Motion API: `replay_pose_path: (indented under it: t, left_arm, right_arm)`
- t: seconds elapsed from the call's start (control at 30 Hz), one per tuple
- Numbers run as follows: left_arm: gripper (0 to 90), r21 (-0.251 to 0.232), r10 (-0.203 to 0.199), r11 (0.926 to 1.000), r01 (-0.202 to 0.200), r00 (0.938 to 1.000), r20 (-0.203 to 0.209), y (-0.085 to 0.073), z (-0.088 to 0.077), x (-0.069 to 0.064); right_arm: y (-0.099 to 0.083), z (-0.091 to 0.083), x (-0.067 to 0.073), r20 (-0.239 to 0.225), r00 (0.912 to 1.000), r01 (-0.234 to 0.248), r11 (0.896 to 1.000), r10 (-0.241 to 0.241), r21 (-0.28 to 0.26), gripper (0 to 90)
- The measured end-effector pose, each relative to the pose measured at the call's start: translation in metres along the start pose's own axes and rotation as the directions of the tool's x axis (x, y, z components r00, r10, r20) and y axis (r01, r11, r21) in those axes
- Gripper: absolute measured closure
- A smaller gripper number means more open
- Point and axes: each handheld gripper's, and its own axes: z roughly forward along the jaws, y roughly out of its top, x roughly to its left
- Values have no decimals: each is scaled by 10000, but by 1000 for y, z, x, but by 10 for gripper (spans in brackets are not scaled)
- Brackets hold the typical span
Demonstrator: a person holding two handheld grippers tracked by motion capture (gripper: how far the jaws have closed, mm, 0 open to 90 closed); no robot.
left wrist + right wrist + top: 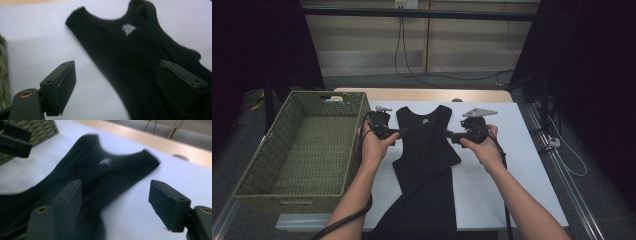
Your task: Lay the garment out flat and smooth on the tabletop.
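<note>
We find the tank top lying flat on the table, neckline toward the far edge, hem toward us and reaching the near edge. The basket stands to its left, at the table's left end, just beside the garment's left side. Our left gripper sits between basket and top, at the garment's left armhole; our right gripper sits opposite, at the right armhole. Behind the table, cables hang down the wall.
</note>
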Motion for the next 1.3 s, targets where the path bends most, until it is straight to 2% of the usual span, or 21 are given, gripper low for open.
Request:
replay_pose_path:
  t: [0.1,0.23,0.37,0.5,0.6,0.7,0.77,1.0,1.1,1.13,1.2,1.23,1.27,1.3]
  left_arm:
    - [154,-38,228,9997,-228,9997,27,-14,-3,-5]
    - [141,142,254,9996,-256,9996,128,-30,-5,-10]
    - [140,19,454,9990,-454,9989,121,-41,-5,-17]
    - [140,-54,519,9986,-518,9986,61,-53,-6,-18]
    - [140,45,574,9983,-575,9982,141,-61,-6,-19]
    - [143,-23,590,9983,-590,9983,19,-67,-6,-19]
    - [144,118,645,9978,-645,9979,42,-69,-7,-18]
    - [154,101,648,9979,-647,9979,-16,-74,-11,-16]
    - [171,94,727,9973,-726,9974,-22,-75,-12,-18]
    - [181,161,768,9969,-769,9970,33,-75,-12,-19]
    - [199,129,822,9965,-822,9966,7,-75,-12,-21]
    - [207,233,973,9950,-972,9953,-19,-75,-12,-21]
    - [217,184,897,9958,-896,9959,-60,-76,-12,-22]
    - [228,251,978,9949,-975,9952,-93,-76,-12,-22]
  right_arm:
    - [-16,-4,8,-75,9998,194,9996,-192,215,254]
    - [-33,-9,18,-407,9990,187,9993,-174,317,250]
    - [-47,-14,23,-502,9986,163,9990,-142,422,250]
    - [-56,-15,24,-345,9993,165,9982,-145,568,257]
    - [-62,-18,22,-144,9999,5,9976,5,696,286]
    - [-69,-19,21,14,9998,-211,9957,211,905,330]
    - [-72,-18,19,160,9996,-262,9935,246,1105,347]
    - [-77,-12,20,443,9979,-534,9885,475,1416,414]
    - [-78,-9,23,504,9981,-429,9871,355,1541,537]
    - [-78,-8,22,530,9981,-386,9875,308,1529,545]
    - [-79,-9,21,439,9977,-567,9881,509,1432,617]
    - [-79,-9,21,474,9977,-554,9884,491,1414,620]
    - [-79,-8,19,498,9976,-533,9908,474,1247,626]
    - [-79,-8,18,409,9965,-774,9890,728,1258,630]
